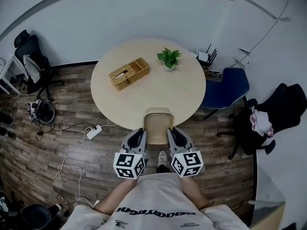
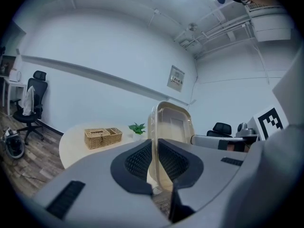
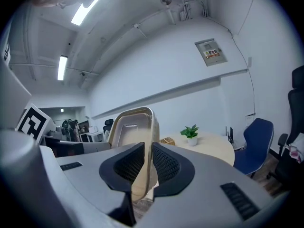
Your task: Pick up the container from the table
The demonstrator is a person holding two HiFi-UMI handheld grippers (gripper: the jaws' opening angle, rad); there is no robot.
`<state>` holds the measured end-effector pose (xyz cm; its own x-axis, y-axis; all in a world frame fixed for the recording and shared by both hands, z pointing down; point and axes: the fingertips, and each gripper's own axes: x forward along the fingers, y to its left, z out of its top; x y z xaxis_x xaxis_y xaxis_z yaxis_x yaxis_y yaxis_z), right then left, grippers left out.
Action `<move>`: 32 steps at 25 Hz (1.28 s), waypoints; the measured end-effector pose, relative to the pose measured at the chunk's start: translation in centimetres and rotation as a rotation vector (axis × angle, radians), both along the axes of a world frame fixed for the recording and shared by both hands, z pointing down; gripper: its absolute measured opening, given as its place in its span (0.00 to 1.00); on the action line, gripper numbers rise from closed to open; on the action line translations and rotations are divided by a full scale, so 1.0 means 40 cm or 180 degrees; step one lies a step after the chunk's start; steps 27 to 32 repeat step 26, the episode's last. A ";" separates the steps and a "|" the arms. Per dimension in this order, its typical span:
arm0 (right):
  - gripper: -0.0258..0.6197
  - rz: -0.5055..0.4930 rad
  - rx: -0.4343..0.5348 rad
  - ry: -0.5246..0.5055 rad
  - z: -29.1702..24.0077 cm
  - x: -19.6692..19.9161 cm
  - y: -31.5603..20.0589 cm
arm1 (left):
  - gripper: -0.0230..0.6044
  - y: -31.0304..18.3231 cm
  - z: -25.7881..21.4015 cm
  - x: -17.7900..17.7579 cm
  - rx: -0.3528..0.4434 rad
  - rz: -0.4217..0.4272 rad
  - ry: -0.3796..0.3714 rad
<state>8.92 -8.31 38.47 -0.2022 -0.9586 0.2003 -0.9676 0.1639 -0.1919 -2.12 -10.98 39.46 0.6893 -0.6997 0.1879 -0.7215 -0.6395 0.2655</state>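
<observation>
Container: gripped by its two long rims, held over the near edge of the round desk.
Left claw: closed narrow on the left rim.
Right claw: closed narrow on the right rim.
Desk: a wicker basket and a potted plant are carried farther back.

We see the container as a shallow, pale tan rectangular tray with rounded corners, a raised rim and a recessed floor. Its walls look thin and slightly translucent, and it appears empty. From above, its open side faces up and its long axis runs near to far. It sits at the near edge of the round table, with its near end out past that edge. The left gripper pinches its left rim and the right gripper pinches its right rim, so it hangs between them.
</observation>
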 end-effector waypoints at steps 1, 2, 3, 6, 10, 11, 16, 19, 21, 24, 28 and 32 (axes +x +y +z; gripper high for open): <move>0.17 0.0013 0.0019 0.0028 -0.002 0.003 0.002 | 0.12 0.003 -0.002 0.003 0.0034 0.0003 -0.0012; 0.17 0.0027 0.0035 0.0048 -0.004 0.005 0.004 | 0.12 0.006 -0.003 0.006 0.0064 0.0005 -0.0021; 0.17 0.0035 0.0043 0.0057 -0.004 0.007 0.007 | 0.12 0.010 -0.003 0.008 0.0082 0.0004 -0.0029; 0.17 0.0029 0.0047 0.0067 -0.002 0.003 0.016 | 0.12 0.020 -0.001 0.004 0.0102 -0.0007 -0.0041; 0.17 0.0029 0.0054 0.0078 -0.002 -0.002 0.020 | 0.12 0.024 -0.001 -0.001 0.0128 -0.0020 -0.0063; 0.17 0.0029 0.0051 0.0077 -0.001 -0.001 0.022 | 0.12 0.026 0.000 0.000 0.0126 -0.0021 -0.0064; 0.17 0.0037 0.0063 0.0082 -0.001 0.004 0.024 | 0.12 0.029 0.001 0.004 0.0129 -0.0027 -0.0062; 0.17 0.0032 0.0071 0.0085 -0.001 0.004 0.029 | 0.12 0.036 0.000 0.005 0.0146 -0.0037 -0.0069; 0.17 0.0028 0.0071 0.0085 -0.001 0.007 0.029 | 0.12 0.036 0.000 0.008 0.0147 -0.0042 -0.0076; 0.17 0.0030 0.0065 0.0093 0.001 0.016 0.024 | 0.12 0.030 0.003 0.017 0.0137 -0.0039 -0.0073; 0.17 0.0028 0.0064 0.0099 0.002 0.020 0.019 | 0.12 0.025 0.004 0.020 0.0134 -0.0041 -0.0067; 0.17 0.0028 0.0064 0.0099 0.002 0.020 0.019 | 0.12 0.025 0.004 0.020 0.0134 -0.0041 -0.0067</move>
